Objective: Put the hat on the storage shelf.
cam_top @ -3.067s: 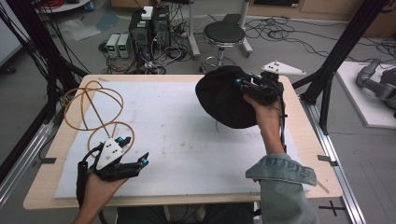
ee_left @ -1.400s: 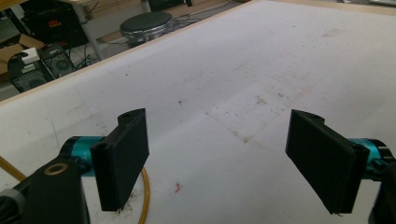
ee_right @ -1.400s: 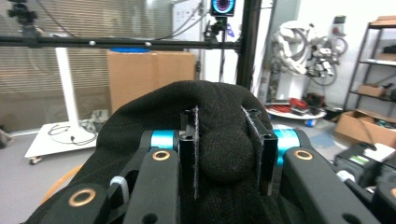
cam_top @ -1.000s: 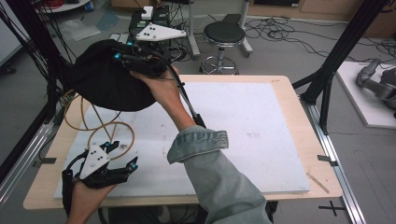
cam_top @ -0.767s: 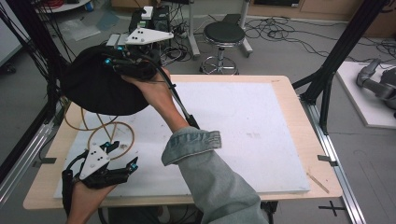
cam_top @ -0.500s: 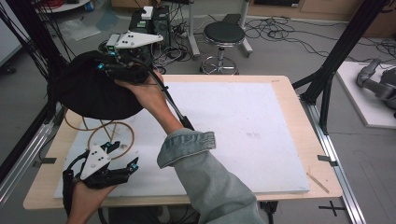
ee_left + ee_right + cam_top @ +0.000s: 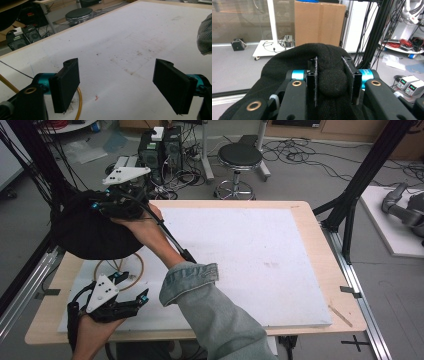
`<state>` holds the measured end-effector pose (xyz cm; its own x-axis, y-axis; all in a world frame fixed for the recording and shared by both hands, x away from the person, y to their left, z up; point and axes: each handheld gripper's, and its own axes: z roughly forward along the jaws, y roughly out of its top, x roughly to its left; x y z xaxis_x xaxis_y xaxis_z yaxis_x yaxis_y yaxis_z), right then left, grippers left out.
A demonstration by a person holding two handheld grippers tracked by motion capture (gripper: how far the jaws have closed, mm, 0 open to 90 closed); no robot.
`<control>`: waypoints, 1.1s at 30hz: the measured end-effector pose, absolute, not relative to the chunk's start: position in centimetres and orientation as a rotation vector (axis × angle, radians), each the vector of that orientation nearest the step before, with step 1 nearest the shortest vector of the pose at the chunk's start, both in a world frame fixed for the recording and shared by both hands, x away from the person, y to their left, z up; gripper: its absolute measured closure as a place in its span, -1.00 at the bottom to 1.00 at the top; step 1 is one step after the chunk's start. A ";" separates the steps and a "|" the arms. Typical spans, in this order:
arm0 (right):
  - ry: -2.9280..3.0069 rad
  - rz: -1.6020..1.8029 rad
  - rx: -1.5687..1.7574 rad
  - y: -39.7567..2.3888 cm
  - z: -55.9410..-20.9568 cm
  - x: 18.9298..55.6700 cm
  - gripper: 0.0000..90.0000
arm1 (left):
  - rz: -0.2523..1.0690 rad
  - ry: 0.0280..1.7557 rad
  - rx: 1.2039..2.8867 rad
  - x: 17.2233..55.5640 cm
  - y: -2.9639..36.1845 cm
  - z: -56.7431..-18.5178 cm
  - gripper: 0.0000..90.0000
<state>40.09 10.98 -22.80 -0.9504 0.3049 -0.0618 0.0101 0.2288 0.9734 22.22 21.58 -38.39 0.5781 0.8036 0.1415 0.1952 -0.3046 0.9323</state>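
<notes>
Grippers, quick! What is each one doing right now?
Left gripper: open, holding nothing, low over the white board.
Right gripper: shut on the black knit hat, held up at the table's far left.

Carried black knit cap [image 7: 92,232] in right hand-held gripper [image 7: 102,206] from bench [image 7: 310,235] two o'clock to ten o'clock edge, over orange hoop [image 7: 131,270].

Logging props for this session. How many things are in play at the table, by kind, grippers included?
Black knit hat: 1
Tan hoop: 1
Grippers: 2, the left gripper and the right gripper
Total: 4
</notes>
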 end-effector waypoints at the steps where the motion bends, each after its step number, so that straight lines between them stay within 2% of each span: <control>1: 2.268 1.787 0.297 11.1 -22.9 40.0 0.53 | 0.765 0.816 1.812 22.2 21.6 -38.4 -0.52; 20: 2.327 1.740 0.298 12.8 -24.3 40.0 0.41 | 0.752 0.813 1.821 22.3 21.4 -38.5 -0.52; 33: 2.336 1.731 0.331 12.6 -24.4 40.0 0.08 | 0.749 0.803 1.823 22.3 21.2 -38.5 -0.52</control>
<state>40.05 12.64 -24.41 -0.9515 0.3052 -0.0387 0.0519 0.2830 0.9577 22.27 21.15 -38.48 0.5929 0.7930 0.1402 0.1959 -0.3109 0.9300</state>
